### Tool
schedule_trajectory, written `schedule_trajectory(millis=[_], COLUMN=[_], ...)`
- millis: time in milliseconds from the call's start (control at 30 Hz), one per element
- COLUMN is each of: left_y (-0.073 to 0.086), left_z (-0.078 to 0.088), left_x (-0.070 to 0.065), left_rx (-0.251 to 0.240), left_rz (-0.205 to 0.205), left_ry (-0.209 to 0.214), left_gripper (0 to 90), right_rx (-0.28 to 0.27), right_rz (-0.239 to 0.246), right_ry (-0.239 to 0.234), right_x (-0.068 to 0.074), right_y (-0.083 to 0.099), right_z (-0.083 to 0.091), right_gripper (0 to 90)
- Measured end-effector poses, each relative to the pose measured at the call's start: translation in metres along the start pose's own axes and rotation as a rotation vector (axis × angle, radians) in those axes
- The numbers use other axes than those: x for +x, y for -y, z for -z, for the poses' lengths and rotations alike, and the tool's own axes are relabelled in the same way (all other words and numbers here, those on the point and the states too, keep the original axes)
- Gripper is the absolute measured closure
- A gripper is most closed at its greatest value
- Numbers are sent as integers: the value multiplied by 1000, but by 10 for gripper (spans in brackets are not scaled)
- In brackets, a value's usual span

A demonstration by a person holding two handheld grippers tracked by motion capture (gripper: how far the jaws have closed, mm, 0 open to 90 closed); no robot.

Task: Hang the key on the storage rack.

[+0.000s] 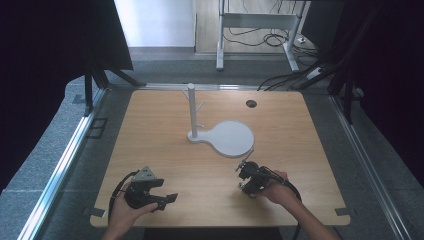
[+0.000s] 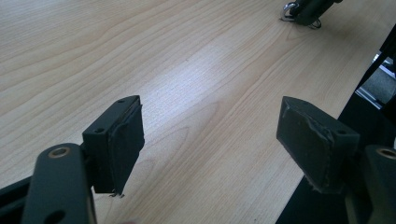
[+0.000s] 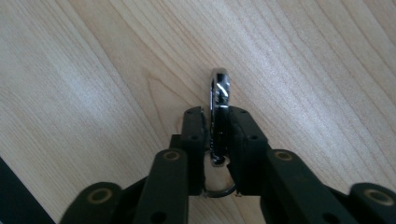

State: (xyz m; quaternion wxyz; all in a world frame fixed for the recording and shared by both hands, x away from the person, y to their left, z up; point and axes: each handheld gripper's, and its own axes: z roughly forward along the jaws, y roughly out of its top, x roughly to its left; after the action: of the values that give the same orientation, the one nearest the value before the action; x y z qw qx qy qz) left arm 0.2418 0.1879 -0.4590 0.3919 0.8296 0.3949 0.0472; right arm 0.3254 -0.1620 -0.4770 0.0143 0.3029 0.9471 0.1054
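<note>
A shiny metal clip (image 3: 219, 88) with a small wire ring at its lower end stands edge-on between the two black jaws of my right gripper (image 3: 216, 116), which is shut on it just above the wooden table (image 3: 93, 70). In the high view the right gripper (image 1: 246, 172) is at the front right of the table, with the clip (image 1: 248, 156) poking out towards a white stand (image 1: 191, 110). My left gripper (image 2: 210, 121) is open with nothing between its pads and sits at the front left (image 1: 167, 199).
The white stand has an upright pole with short pegs and a flat round base (image 1: 231, 137) at the table's middle. A dark cable hole (image 1: 251, 103) lies at the back right. The right gripper (image 2: 306, 9) appears far off in the left gripper view.
</note>
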Motion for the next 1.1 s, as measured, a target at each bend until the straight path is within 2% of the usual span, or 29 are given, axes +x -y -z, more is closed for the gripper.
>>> schedule_trajectory(millis=[100, 400, 567, 833, 1100], left_y=[0, 0, 0, 0, 1], left_z=[0, 0, 0, 1, 1], left_x=[0, 1, 1, 2, 2], left_rx=[2, 2, 1, 3, 1], left_rz=[-1, 4, 8, 13, 12], left_ry=[1, -4, -10, -14, -13], left_gripper=[236, 237, 239, 240, 240], right_rx=[7, 15, -14, -78, -115], right_rz=[-4, -7, 0, -2, -5], right_ry=[-2, 1, 7, 36, 51], right_x=[1, -1, -5, -12, -17], right_y=[1, 2, 1, -7, -17], right_z=[0, 2, 11, 36, 48], right_gripper=[844, 848, 849, 850, 850])
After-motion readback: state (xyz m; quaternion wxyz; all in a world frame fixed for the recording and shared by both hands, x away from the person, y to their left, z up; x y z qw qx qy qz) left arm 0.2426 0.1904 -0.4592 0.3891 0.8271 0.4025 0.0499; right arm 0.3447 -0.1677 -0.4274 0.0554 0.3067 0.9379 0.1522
